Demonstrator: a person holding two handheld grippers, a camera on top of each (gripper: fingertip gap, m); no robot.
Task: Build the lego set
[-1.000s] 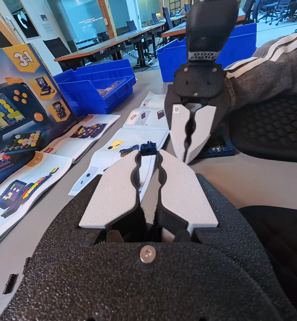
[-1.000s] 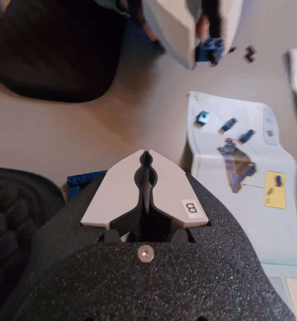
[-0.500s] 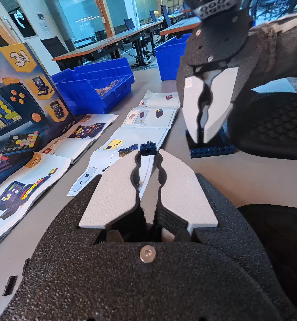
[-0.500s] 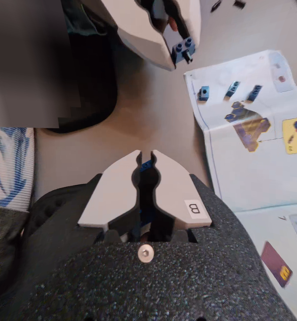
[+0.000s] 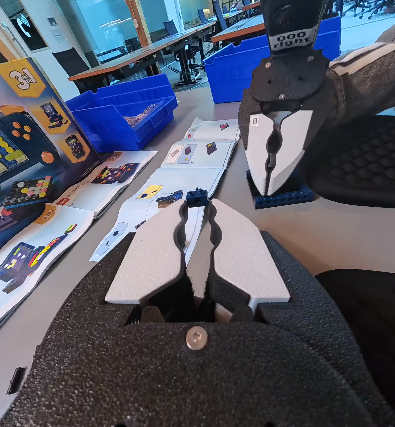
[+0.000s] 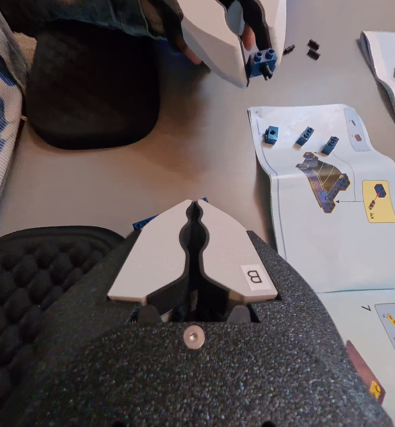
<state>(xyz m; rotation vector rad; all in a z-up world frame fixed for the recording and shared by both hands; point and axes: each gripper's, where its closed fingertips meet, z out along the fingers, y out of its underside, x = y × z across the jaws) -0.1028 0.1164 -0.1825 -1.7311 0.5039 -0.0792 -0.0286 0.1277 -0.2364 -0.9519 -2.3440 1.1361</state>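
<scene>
Right tongs (image 5: 266,193) are back down with tips closed again after the half-open lift half a second ago, now pointing at the far-left edge of the blue frame (image 5: 282,199) on the tabletop (image 5: 330,235); nothing visibly held, contact with the frame unclear. Left tongs (image 5: 197,201) unchanged: pads clamped on a small dark-blue brick (image 5: 197,198) with a black pin (image 6: 266,71) sticking out of its side, held above the open instruction booklet (image 6: 330,254). Three more small blue bricks (image 6: 304,136) sit on the booklet page. Black cushions (image 6: 87,87) flank the frame; blue bins (image 5: 127,115) and a set box (image 5: 18,138) stand further back.
</scene>
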